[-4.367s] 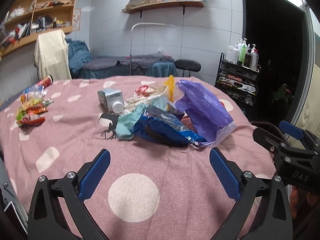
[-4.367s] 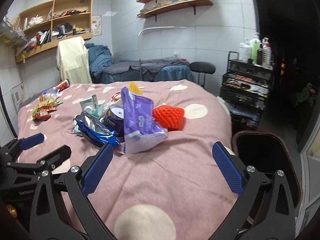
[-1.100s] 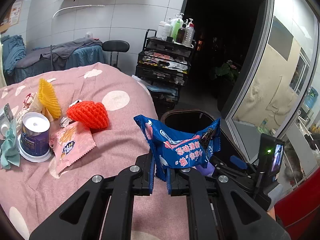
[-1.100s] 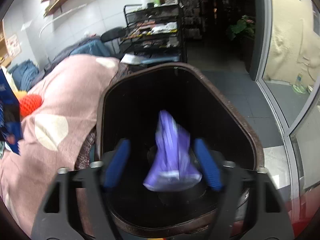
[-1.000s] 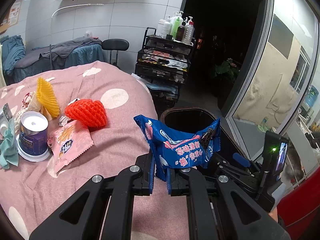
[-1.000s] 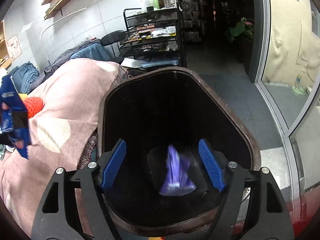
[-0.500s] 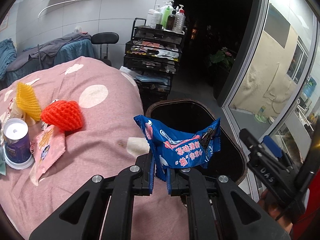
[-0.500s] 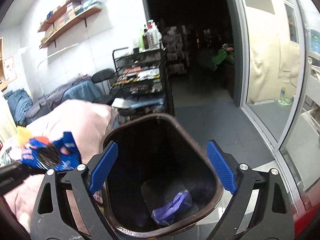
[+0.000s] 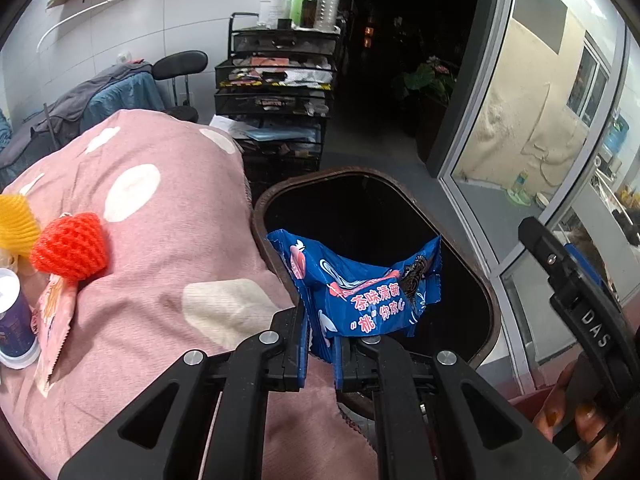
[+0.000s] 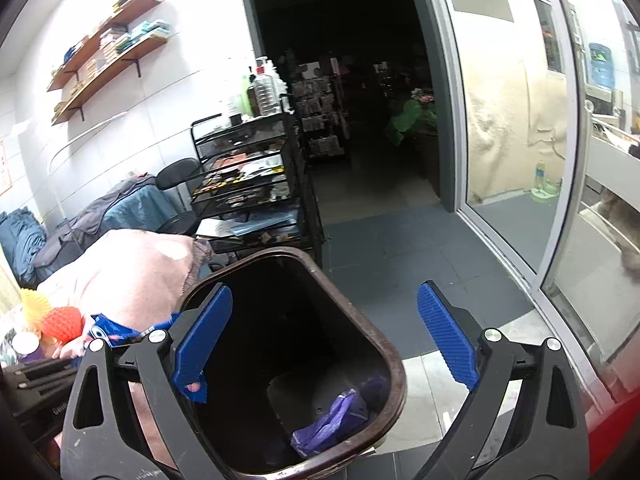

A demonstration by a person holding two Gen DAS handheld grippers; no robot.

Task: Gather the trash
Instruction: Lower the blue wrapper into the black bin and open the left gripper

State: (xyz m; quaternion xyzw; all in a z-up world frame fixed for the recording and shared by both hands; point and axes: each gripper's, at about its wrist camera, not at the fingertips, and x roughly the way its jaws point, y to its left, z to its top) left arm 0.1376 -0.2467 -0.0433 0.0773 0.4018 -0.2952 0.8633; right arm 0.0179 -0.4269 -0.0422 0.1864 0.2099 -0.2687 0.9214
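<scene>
Your right gripper point(image 10: 320, 336) is opening, empty, its purple bag point(image 10: 330, 420) now dropped in the bin point(image 10: 394, 364) below; your left gripper point(image 9: 322, 338) clenches the blue wrapper point(image 9: 360, 288) over the rim, next to drop.

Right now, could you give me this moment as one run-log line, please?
left gripper: shut on blue wrapper over trash bin | right gripper: opening, nothing between jaws | purple bag: in bin
</scene>
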